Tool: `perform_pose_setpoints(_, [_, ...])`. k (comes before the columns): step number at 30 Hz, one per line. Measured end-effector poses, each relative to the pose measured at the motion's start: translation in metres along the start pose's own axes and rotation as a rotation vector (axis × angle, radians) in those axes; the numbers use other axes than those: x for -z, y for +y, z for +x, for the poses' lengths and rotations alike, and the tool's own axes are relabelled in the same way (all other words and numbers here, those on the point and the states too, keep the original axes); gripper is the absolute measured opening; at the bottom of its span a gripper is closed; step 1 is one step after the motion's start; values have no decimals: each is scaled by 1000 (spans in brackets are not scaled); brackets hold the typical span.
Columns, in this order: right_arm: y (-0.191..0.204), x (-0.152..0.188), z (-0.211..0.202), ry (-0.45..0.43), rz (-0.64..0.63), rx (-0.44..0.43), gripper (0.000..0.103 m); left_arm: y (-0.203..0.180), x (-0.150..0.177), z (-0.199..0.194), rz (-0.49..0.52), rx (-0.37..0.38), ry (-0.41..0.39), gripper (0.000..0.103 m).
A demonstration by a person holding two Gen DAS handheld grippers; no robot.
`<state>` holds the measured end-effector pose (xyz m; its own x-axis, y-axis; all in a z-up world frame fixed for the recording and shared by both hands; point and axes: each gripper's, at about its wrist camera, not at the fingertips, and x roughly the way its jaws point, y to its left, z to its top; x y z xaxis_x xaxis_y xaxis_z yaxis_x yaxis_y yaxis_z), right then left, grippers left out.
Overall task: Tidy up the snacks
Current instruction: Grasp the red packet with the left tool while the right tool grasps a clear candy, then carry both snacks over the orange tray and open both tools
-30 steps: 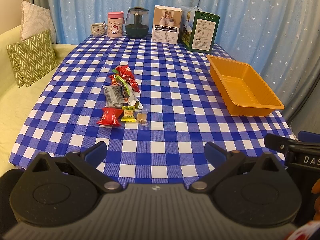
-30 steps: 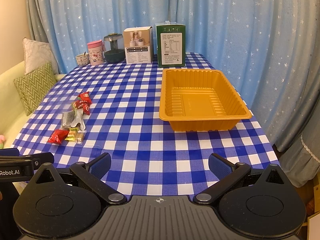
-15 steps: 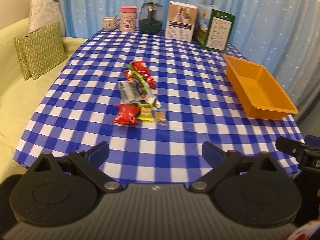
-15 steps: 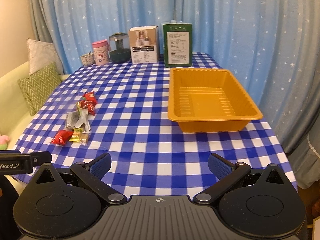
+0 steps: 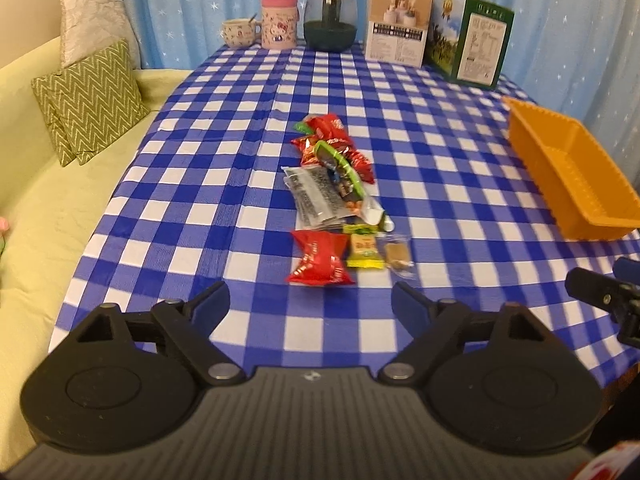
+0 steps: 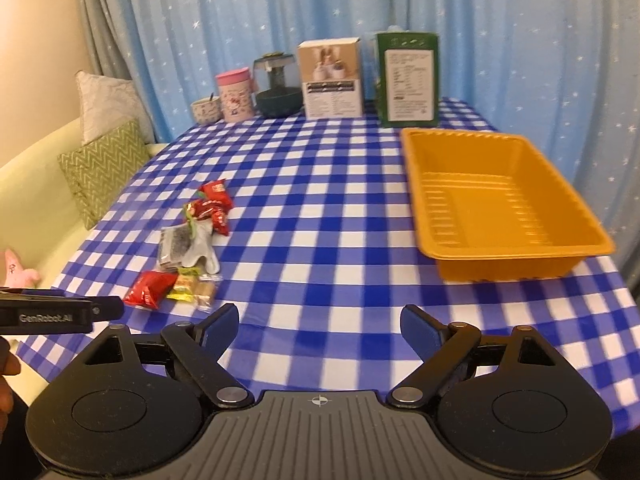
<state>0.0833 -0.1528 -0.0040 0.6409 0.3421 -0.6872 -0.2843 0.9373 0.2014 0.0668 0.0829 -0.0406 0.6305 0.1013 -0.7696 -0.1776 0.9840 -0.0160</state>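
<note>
A row of snack packets lies on the blue checked tablecloth: a red packet (image 5: 319, 257), a yellow-green packet (image 5: 363, 251), a small clear-wrapped biscuit (image 5: 397, 255), a grey packet (image 5: 316, 196) and red and green packets (image 5: 328, 140) behind. They also show in the right wrist view, where the red packet (image 6: 150, 289) is nearest. An empty orange tray (image 6: 496, 204) stands at the right, seen edge-on in the left wrist view (image 5: 568, 172). My left gripper (image 5: 310, 304) is open, just short of the red packet. My right gripper (image 6: 319, 326) is open over the table's front part.
At the back stand a cup (image 5: 239, 33), a pink tumbler (image 5: 279, 20), a dark glass pot (image 5: 330, 20), a white box (image 5: 398, 28) and a green box (image 5: 478, 42). A yellow sofa with cushions (image 5: 86, 102) is left of the table.
Both grippers moved forward toward the table. The left one closed in on the snack pile, which looms larger and more central. Jaws stayed open.
</note>
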Motion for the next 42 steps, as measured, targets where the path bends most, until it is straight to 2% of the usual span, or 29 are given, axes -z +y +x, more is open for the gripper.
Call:
perform_pose_setpoints(3, [9,-2,18,11,-12,-15,81,5,-6,18,18,11,17,83])
perform_pose_setpoints(7, [14,-3,41,30,-12,-27,72,7,-15,41,43,35,37,74])
perform_pose_setpoints(13, [20,-7,69,54,-14,-37,65,6,-26,67,88,69,58,52])
perform_pose_setpoints(15, [22,-7,75,61,-17,-45,65,5,-27,74,105,76,72,37])
perform_pose_setpoints(18, [28,-9,84,71,-26,-57,65,6,-30,81,109,82,80,28])
perform_pose_setpoints(24, [45,-12,101,86,-44,-101,64,17,-32,76,91,83,73,25])
perform_pose_setpoints(28, [58,-12,112,93,-57,-131,52,29,-35,67,51,77,56,25])
perform_pose_setpoints(34, [73,-10,128,104,-65,-153,44,38,-40,59,27,74,33,25])
perform_pose_setpoints(41, [87,-8,141,108,-120,-124,36,39,-39,59,21,77,30,25])
perform_pose_setpoints(42, [88,-7,142,108,-131,-123,31,38,-39,59,21,77,31,25])
